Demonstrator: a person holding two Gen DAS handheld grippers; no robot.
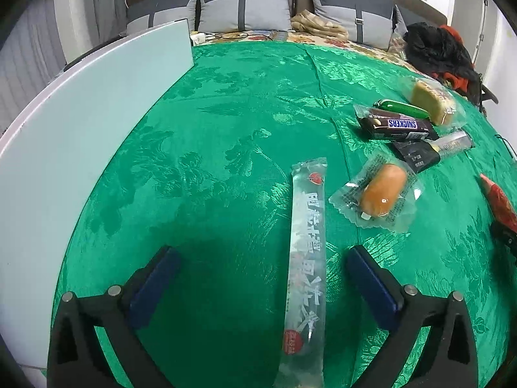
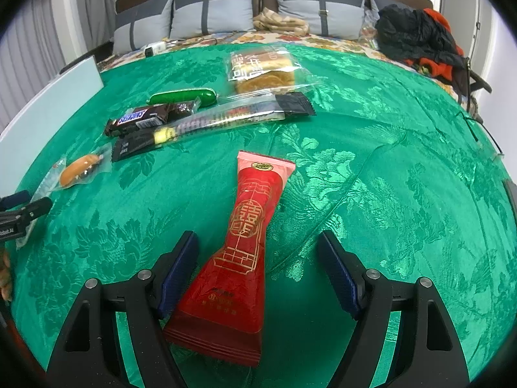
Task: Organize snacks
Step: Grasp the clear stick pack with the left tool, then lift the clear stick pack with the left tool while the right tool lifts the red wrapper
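A long clear stick packet with white lettering lies on the green cloth between the fingers of my left gripper, which is open and does not touch it. Beyond it lie a wrapped orange bun, a Snickers bar, a green sausage, a black-ended stick pack and a wrapped cake. My right gripper stands open around a red packet lying flat; its right pad is well apart from the packet. The left gripper's fingers show at the right wrist view's left edge.
A white board lies along the cloth's left side. Grey pillows line the back. A heap of black and red clothing sits at the back right. A thin black cord trails over the cloth's right edge.
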